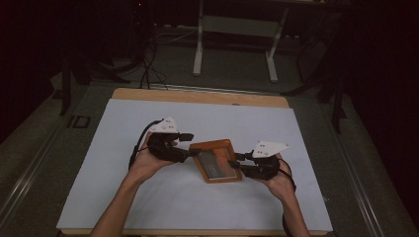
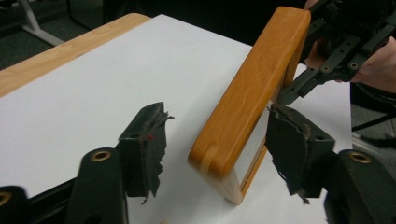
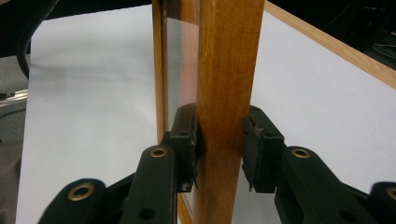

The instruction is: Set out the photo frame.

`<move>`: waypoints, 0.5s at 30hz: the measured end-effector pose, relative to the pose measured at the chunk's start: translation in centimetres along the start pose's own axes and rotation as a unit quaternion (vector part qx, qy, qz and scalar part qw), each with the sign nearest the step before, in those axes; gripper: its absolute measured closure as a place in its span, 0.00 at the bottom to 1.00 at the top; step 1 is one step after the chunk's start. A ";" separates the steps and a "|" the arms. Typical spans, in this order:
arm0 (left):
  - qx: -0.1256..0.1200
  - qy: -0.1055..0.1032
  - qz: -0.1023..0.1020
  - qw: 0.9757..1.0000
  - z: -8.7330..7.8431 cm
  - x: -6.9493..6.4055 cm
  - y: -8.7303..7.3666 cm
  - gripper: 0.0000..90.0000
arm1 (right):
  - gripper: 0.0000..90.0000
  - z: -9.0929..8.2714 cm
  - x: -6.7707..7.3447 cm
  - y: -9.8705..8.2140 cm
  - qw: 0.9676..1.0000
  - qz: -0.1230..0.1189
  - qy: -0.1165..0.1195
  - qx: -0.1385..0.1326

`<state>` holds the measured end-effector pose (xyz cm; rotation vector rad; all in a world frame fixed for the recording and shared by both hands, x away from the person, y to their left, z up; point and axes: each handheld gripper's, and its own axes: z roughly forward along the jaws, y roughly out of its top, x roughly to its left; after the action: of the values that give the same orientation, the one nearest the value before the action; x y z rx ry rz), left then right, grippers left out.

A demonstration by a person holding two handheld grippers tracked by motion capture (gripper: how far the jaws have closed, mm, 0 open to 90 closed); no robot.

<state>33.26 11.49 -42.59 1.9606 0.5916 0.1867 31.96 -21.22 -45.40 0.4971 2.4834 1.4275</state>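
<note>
A wooden picture frame point(image 1: 216, 160) with a glass pane point(image 3: 180, 60) is held tilted above the white sheet point(image 1: 148, 197). My right gripper point(image 3: 222, 149) is shut on the frame's wooden side rail point(image 3: 229, 56), one pad on each face. At the frame's right edge in the high view is the right gripper point(image 1: 238, 164). My left gripper point(image 2: 217, 135) is open and straddles the near corner of the frame point(image 2: 257, 79); its left pad point(image 2: 144, 144) stands clear of the wood. From the left, the left gripper point(image 1: 194, 152) meets the frame. The right gripper point(image 2: 289, 93) also grips the far end.
The white sheet covers a wooden table whose bare edge point(image 1: 197, 96) shows at the back. Beyond it are the white legs of a desk point(image 1: 234, 39) and cables on the floor point(image 1: 148, 69). A metal rail point(image 1: 29, 168) runs along the left.
</note>
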 end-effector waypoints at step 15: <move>-0.024 0.002 -0.010 1.000 1.7 -0.6 -3.7 0.40 | 0.76 -0.2 0.1 -0.2 1.000 0.000 -0.004 0.002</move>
<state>32.25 11.12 -46.51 1.9075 0.6034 0.1904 31.73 -21.46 -45.51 0.5024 2.4808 1.4165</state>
